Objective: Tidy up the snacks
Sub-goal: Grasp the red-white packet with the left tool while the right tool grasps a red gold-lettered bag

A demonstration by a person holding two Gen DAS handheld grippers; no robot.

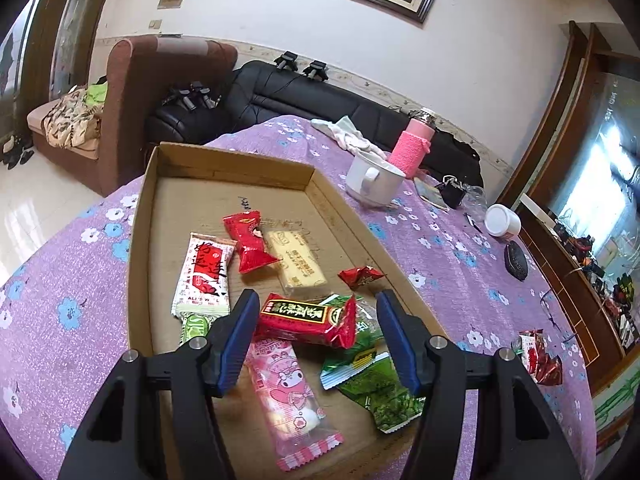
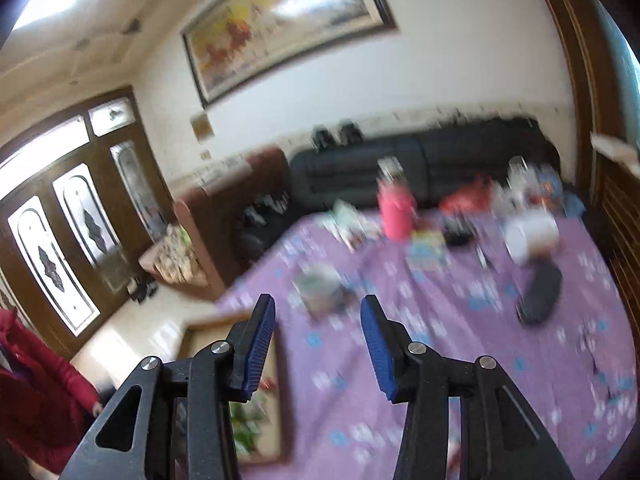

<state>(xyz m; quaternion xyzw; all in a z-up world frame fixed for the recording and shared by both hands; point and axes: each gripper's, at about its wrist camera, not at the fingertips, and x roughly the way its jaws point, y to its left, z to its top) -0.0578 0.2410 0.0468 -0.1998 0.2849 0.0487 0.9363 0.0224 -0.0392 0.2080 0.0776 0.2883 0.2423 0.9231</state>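
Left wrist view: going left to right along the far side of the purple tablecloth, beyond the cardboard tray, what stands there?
White handled mug → pink knit-sleeved bottle → black binder clip → white-lidded jar lying on its side.

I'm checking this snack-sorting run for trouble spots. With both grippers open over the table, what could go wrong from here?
1. The left gripper hangs open over overlapping packets: the red bar lies on the pink packet and green wrappers, so closing may catch two at once.
2. Red snacks outside the cardboard box sit near the table's edge and could get knocked off.
3. The right wrist view is blurred, so the right gripper may be hard to aim.
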